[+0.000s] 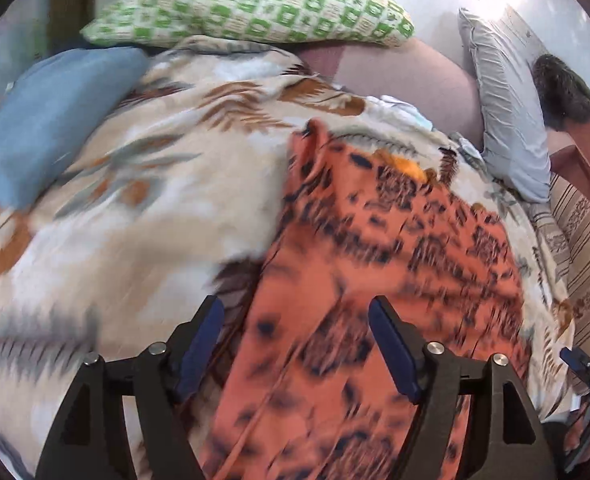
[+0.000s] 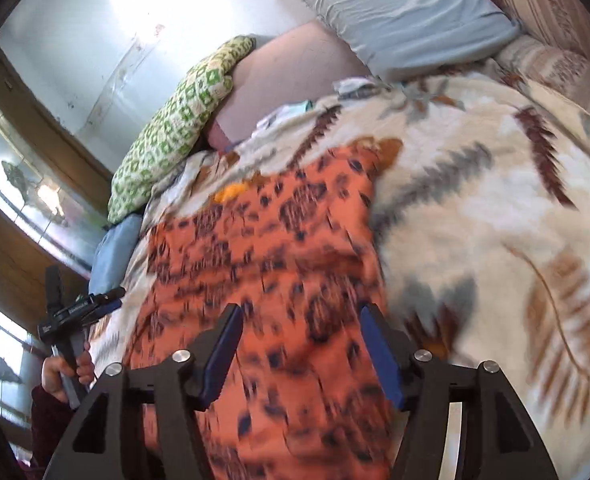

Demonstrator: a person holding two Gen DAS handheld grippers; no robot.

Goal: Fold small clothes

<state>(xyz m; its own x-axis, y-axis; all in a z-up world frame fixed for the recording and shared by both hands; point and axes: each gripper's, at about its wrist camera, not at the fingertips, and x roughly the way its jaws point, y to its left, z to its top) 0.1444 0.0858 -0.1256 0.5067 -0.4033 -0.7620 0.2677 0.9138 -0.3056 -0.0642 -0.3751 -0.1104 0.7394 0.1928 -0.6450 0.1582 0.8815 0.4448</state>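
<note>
While the orange cloth [image 1: 383, 248] lies spread on the blanket [image 1: 155, 184] of the bed, your left claw [image 1: 295, 344] and right claw [image 2: 299, 348] both hang above it with jaws apart, gripping nothing; a green pillow [image 1: 255, 8] and a grey pillow [image 2: 395, 12] sit beyond
</note>
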